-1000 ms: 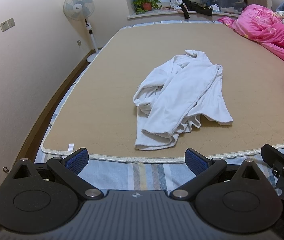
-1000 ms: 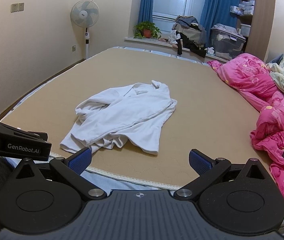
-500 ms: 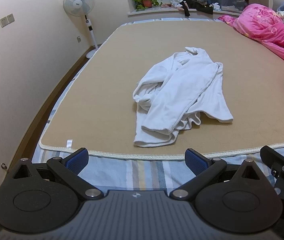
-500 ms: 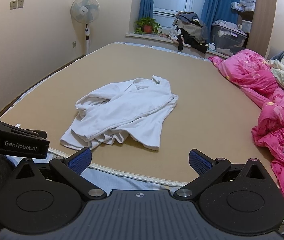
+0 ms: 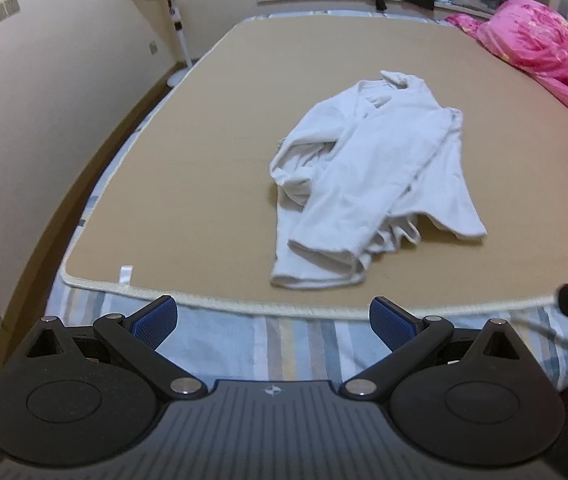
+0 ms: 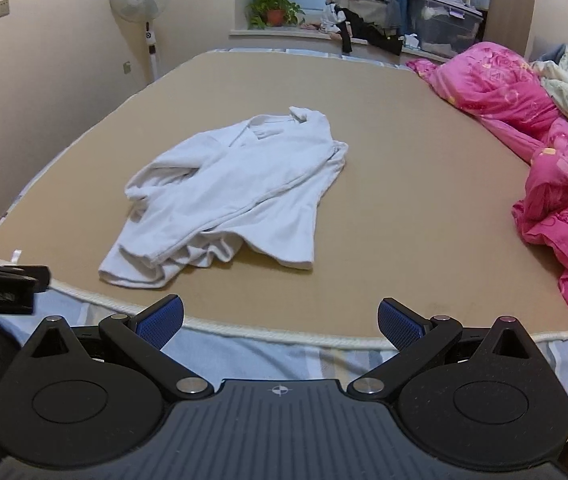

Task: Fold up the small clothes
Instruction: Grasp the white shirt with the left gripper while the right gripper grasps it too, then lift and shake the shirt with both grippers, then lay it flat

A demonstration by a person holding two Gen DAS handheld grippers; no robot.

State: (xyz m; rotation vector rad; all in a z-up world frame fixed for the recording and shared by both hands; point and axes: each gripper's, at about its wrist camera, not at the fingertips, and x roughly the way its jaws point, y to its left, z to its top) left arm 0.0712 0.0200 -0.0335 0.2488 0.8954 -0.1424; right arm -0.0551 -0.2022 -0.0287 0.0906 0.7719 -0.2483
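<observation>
Both hand-held grippers, left and right, hover spread wide and empty over the bed's near edge. Between them and beyond, a crumpled white garment lies unobstructed mid-bed; a pink quilt lines the right edge.
</observation>
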